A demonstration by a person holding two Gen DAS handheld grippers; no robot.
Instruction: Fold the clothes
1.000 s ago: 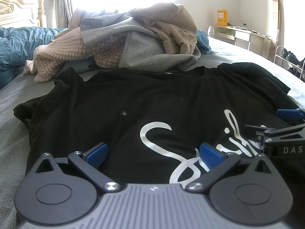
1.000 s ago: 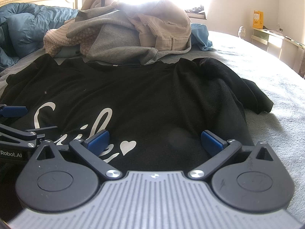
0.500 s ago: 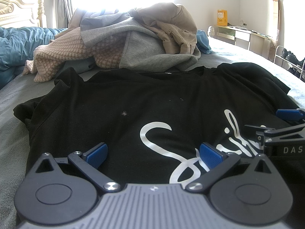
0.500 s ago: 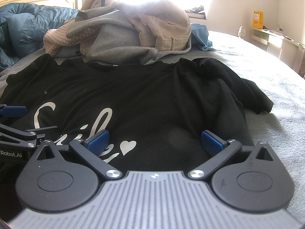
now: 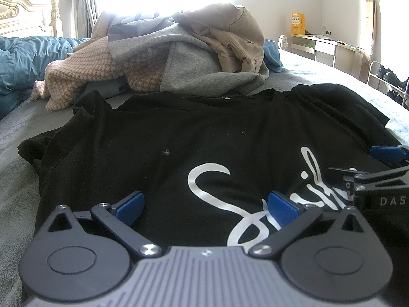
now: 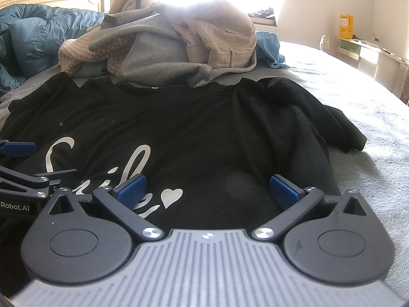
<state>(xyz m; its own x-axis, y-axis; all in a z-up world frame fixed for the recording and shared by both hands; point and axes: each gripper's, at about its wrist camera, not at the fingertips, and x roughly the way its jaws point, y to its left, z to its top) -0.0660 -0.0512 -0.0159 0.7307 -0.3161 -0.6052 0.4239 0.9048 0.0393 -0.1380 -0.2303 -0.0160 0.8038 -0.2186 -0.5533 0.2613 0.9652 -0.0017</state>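
Observation:
A black T-shirt (image 5: 204, 140) with white script lettering lies spread face up on the grey bed, collar toward the far side. My left gripper (image 5: 205, 206) hovers open low over the shirt's near hem, left half. My right gripper (image 6: 208, 192) is open over the near hem's right half, by a small white heart print (image 6: 172, 196). Each gripper shows at the edge of the other's view: the right gripper (image 5: 383, 168) and the left gripper (image 6: 25, 163). The shirt (image 6: 204, 128) has its right sleeve (image 6: 340, 133) bunched on the bedspread. Nothing is between either pair of fingers.
A heap of unfolded clothes (image 5: 184, 58) lies just beyond the shirt's collar: beige jacket, grey sweatshirt, houndstooth knit, blue garment. A blue duvet (image 5: 23, 61) and headboard are at far left. A desk (image 5: 329, 48) and shoe rack (image 5: 388, 76) stand right of the bed (image 6: 358, 107).

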